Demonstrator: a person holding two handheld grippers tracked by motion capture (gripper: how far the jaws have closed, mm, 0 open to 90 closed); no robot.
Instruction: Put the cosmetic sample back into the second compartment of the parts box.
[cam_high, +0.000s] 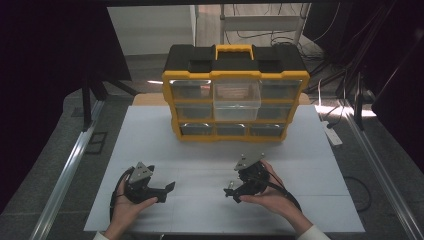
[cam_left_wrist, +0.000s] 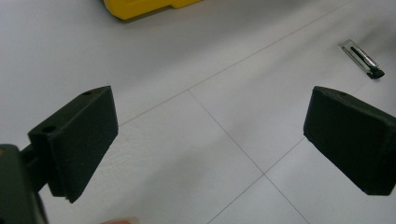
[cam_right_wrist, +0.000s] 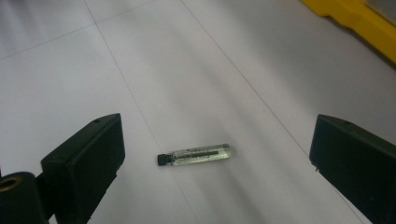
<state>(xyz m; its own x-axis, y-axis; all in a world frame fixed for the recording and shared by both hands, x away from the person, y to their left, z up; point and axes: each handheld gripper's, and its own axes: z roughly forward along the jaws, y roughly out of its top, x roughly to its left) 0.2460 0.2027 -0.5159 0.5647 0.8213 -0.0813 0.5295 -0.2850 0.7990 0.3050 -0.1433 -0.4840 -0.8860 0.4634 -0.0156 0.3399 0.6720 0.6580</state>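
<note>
Both grippers, left and right, rest open-fingered on the counter; right should straddle the vial squarely before closing.

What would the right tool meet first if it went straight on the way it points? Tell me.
Most likely the small clear vial, which lies on the white table between the open jaws of the right tool. How far ahead is unclear.

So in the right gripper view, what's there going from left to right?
Left black finger → small glass vial lying on the white table → right black finger, with a yellow organizer edge above it.
</note>
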